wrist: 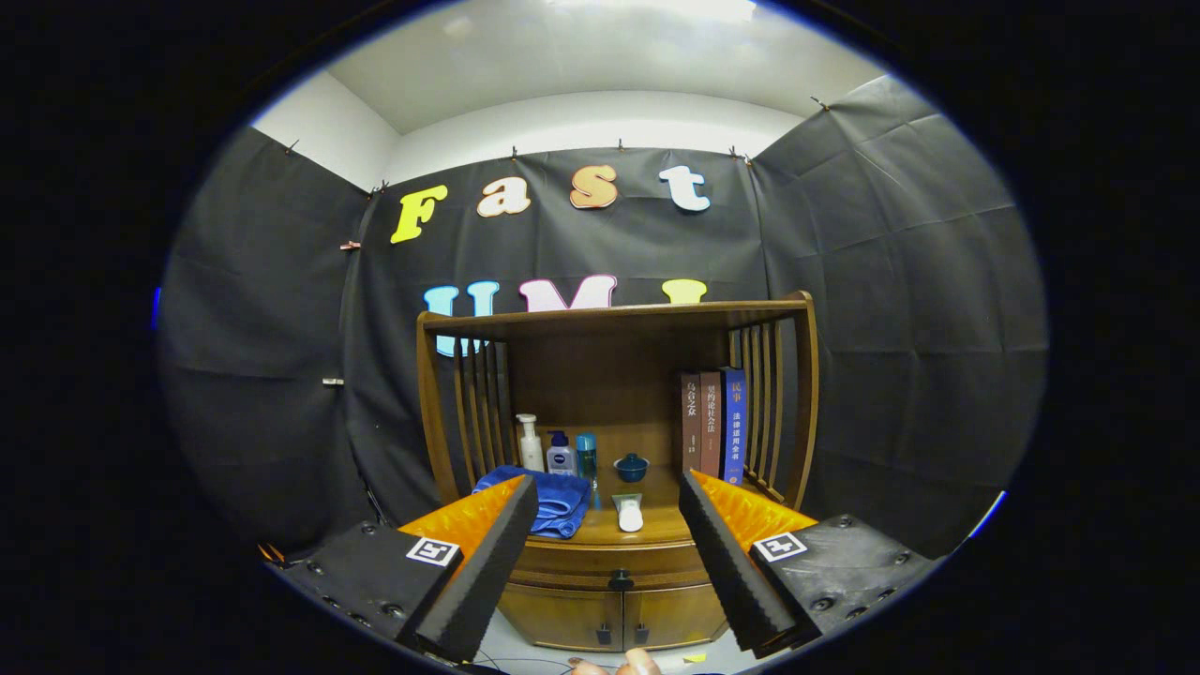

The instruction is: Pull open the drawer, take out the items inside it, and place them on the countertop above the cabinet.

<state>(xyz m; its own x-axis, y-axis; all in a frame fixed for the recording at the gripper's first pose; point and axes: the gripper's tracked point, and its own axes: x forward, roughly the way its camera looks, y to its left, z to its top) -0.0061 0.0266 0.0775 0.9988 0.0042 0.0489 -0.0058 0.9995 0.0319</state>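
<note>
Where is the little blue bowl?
In the gripper view, the little blue bowl sits on the countertop, between the bottles and the books, beyond the open gripper.

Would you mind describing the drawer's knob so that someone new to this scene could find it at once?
Start at the wooden cabinet standing against the black cloth wall, with books and bottles on its countertop. Just under that countertop runs the closed drawer, seen between the open tool's fingers. The knob is the single dark round one at the drawer's centre, above the two smaller door handles lower down.
</note>
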